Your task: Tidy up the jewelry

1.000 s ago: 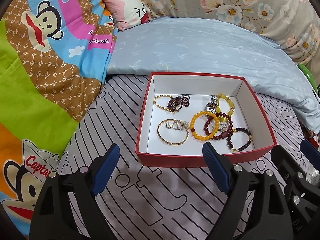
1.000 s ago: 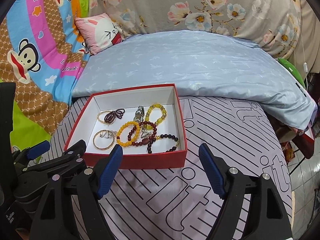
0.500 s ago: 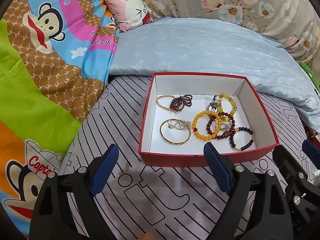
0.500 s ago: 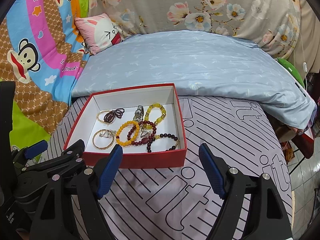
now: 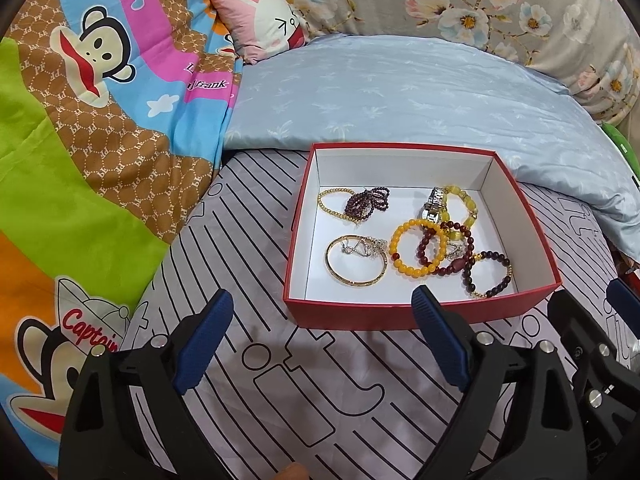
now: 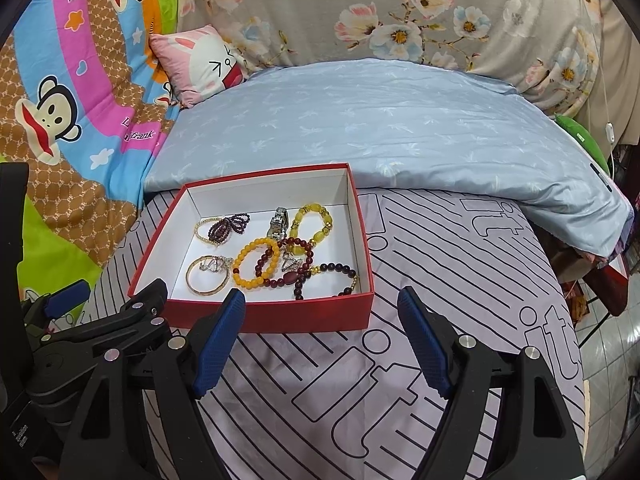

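Note:
A red box [image 5: 340, 314] with a white inside rests on the striped sheet and holds several pieces of jewelry. Among them are a gold bangle [image 5: 356, 260], an orange bead bracelet [image 5: 418, 248], a dark red bead bracelet [image 5: 448, 268], a yellow bracelet [image 5: 464, 204], a small watch [image 5: 432, 204] and a purple bead cluster [image 5: 366, 202]. My left gripper [image 5: 322, 298] hovers open just in front of the box, with nothing between its blue pads. My right gripper [image 6: 321, 296] is open too, near the box's [image 6: 300, 316] front right corner, and holds nothing.
A pale blue quilt [image 5: 400, 92] lies folded right behind the box. A cartoon monkey blanket [image 5: 100, 120] covers the left side, and a pink pillow [image 5: 264, 20] sits at the back. The bed's edge and a tiled floor [image 6: 608, 360] show at the right.
The left gripper's jaws have spread a little wider. The right gripper, the box and the jewelry have kept still.

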